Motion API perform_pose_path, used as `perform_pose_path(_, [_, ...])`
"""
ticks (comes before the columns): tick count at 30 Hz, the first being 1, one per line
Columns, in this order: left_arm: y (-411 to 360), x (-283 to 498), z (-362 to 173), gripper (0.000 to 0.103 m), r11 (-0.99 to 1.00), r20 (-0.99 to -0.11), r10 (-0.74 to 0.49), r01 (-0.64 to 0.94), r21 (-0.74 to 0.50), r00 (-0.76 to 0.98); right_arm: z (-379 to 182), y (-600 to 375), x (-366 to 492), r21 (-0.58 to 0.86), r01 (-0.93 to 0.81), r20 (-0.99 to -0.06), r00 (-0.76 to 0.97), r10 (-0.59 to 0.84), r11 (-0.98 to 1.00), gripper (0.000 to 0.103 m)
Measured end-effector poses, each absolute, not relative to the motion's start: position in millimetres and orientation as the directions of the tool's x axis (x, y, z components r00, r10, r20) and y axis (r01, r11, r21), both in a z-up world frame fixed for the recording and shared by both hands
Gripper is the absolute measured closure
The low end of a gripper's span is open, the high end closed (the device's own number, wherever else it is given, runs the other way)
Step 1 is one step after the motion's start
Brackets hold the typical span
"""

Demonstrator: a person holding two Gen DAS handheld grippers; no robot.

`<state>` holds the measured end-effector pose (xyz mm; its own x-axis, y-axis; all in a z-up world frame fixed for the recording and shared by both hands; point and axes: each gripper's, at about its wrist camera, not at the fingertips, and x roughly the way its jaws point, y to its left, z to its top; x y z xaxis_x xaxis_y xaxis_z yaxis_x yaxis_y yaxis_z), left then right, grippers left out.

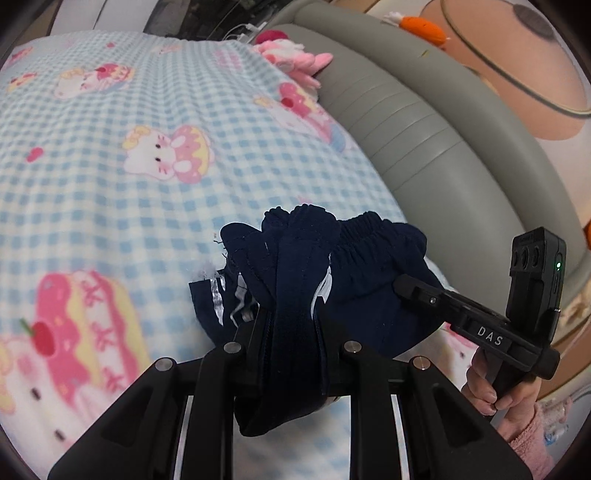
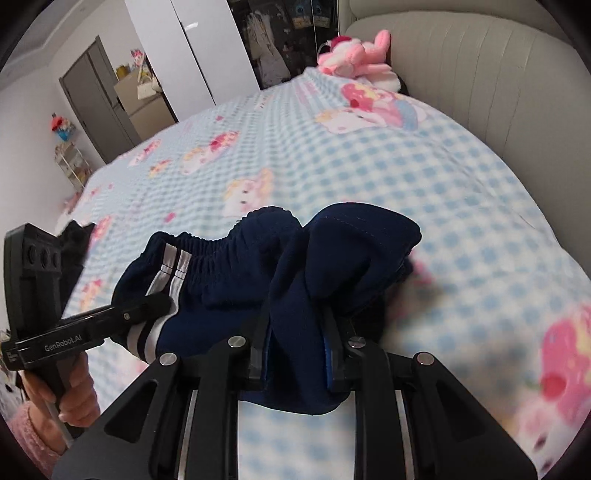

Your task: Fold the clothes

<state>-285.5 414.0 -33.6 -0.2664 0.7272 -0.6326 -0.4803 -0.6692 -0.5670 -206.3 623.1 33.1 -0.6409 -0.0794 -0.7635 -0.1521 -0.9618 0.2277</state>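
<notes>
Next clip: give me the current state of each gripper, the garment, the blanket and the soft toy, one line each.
Left gripper: shut on bunched navy fabric.
Right gripper: shut on bunched navy fabric.
Navy trousers: crumpled, held by both grippers above the blanket.
Checked blanket: spread over the bed.
Pink soft toy: lying by the headboard.

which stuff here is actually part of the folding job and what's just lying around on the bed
Part of the job:
- navy shorts with white side stripes
- left gripper, shut on the shorts
- right gripper, shut on the shorts

Just lying about:
- pink plush toy by the headboard
- orange plush
- checked blanket, the work surface only
</notes>
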Motion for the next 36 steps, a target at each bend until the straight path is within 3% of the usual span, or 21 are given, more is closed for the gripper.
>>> perform_pose_path(3, [423.5,-299.4,-66.4,0.082,-0.687,-0.648,0.717,-0.423,-0.591,-0.258,8.9,644.7,-217.9,0.244,-0.163,-0.771,-0.631,-0.09,-0.956,0.077])
perform_pose_path(4, [423.6,-303.2,-77.5,0.082,-0.69,-0.654,0.715,-0.401,-0.602,-0.248,-1.2,653.2,-221.1,0.26,-0.177,-0.777,-0.622,-0.097,-0.949,0.07])
perform_pose_path(6, [419.6,-309.2,-97.0,0.069,-0.682,-0.658,0.723,-0.362,-0.635,-0.209,-19.6,671.5,-224.4,0.301,-0.208,-0.787,-0.605,-0.119,-0.931,0.059])
perform_pose_path(8, [410.4,-314.6,-108.8,0.056,-0.661,-0.644,0.745,-0.327,-0.675,-0.176,-31.7,690.0,-223.1,0.344,-0.228,-0.789,-0.596,-0.148,-0.911,0.057])
perform_pose_path(10, [392.2,-310.4,-91.6,0.058,-0.648,-0.593,0.761,-0.348,-0.677,-0.264,-37.4,709.0,-218.1,0.4,-0.244,-0.778,-0.6,-0.187,-0.883,0.053])
perform_pose_path(11, [381.5,-305.5,-77.9,0.066,-0.653,-0.559,0.757,-0.369,-0.662,-0.336,-33.0,715.3,-213.0,0.421,-0.25,-0.766,-0.613,-0.194,-0.872,0.049])
perform_pose_path(12, [381.7,-302.7,-67.0,0.066,-0.637,-0.535,0.771,-0.402,-0.658,-0.347,-27.7,718.6,-209.7,0.424,-0.252,-0.757,-0.626,-0.188,-0.87,0.042])
perform_pose_path(15, [390.5,-295.9,-38.7,0.066,-0.604,-0.489,0.797,-0.502,-0.619,-0.356,-0.1,711.2,-198.9,0.365,-0.251,-0.728,-0.677,-0.107,-0.897,0.042])
perform_pose_path(19, [439.2,-292.8,-35.8,0.073,-0.663,-0.603,0.716,-0.614,-0.428,-0.353,27.9,672.7,-200.4,0.236,-0.179,-0.69,-0.723,-0.035,-0.955,0.045])
perform_pose_path(23, [459.4,-304.9,-58.0,0.076,-0.736,-0.695,0.61,-0.596,-0.32,-0.381,6.6,633.7,-221.1,0.101,-0.081,-0.763,-0.646,-0.025,-0.992,0.059])
perform_pose_path(25, [453.2,-315.1,-64.2,0.077,-0.744,-0.7,0.615,-0.563,-0.361,-0.363,-12.9,630.9,-228.3,0.025,-0.101,-0.799,-0.6,0.041,-0.995,0.063])
perform_pose_path(27, [446.3,-322.3,-66.8,0.079,-0.73,-0.687,0.644,-0.539,-0.421,-0.335,-20.8,644.5,-227.2,0.041,-0.151,-0.805,-0.591,0.057,-0.988,0.067])
perform_pose_path(32, [446.3,-303.0,-50.0,0.076,-0.641,-0.618,0.729,-0.611,-0.465,-0.295,-7.8,659.5,-206.9,0.147,-0.181,-0.744,-0.668,0.012,-0.972,0.062])
perform_pose_path(36, [452.0,-293.3,-63.2,0.076,-0.658,-0.674,0.695,-0.597,-0.458,-0.249,-15.7,653.8,-217.2,0.103,-0.202,-0.773,-0.632,0.049,-0.974,0.057])
